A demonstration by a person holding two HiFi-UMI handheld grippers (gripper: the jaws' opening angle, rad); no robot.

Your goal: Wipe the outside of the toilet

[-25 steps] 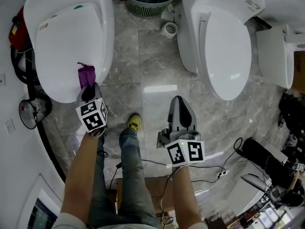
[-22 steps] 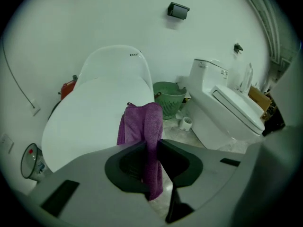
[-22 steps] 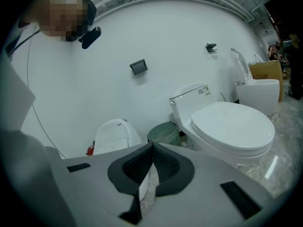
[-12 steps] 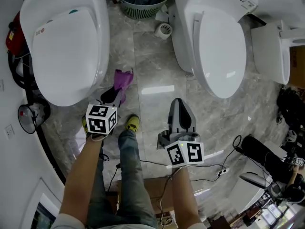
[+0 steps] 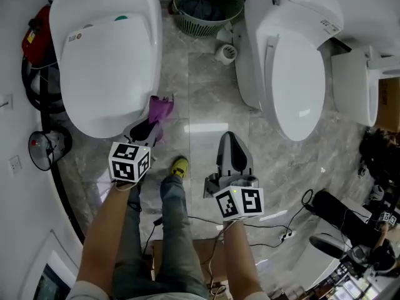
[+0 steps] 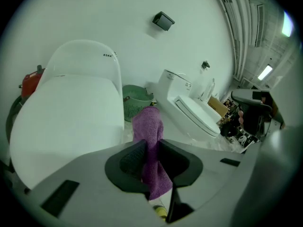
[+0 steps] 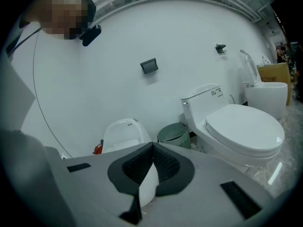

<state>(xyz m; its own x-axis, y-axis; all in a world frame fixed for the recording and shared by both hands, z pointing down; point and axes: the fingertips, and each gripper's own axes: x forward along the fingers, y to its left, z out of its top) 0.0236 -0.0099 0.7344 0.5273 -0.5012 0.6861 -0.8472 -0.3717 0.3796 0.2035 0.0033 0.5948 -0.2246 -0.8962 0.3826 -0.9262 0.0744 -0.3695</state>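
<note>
A white toilet [image 5: 106, 55] with its lid down stands at the left of the head view; it fills the left of the left gripper view [image 6: 66, 122]. My left gripper [image 5: 148, 125] is shut on a purple cloth [image 5: 159, 110], held off the bowl's right front side above the floor. In the left gripper view the purple cloth [image 6: 150, 145] sticks up between the shut jaws. My right gripper [image 5: 230, 149] hangs over the floor between the two toilets, shut with nothing in it [image 7: 151, 148].
A second white toilet [image 5: 290, 67] stands at the right, lid down. A green basket [image 5: 206, 2] and a paper roll [image 5: 227, 53] sit at the back between them. A red object [image 5: 34, 39] and hoses lie left. Cables [image 5: 281, 233] trail on the marble floor.
My left gripper with the purple cloth has come off the left toilet's lid and moved right, beside the bowl's front. The right gripper has stayed put.
</note>
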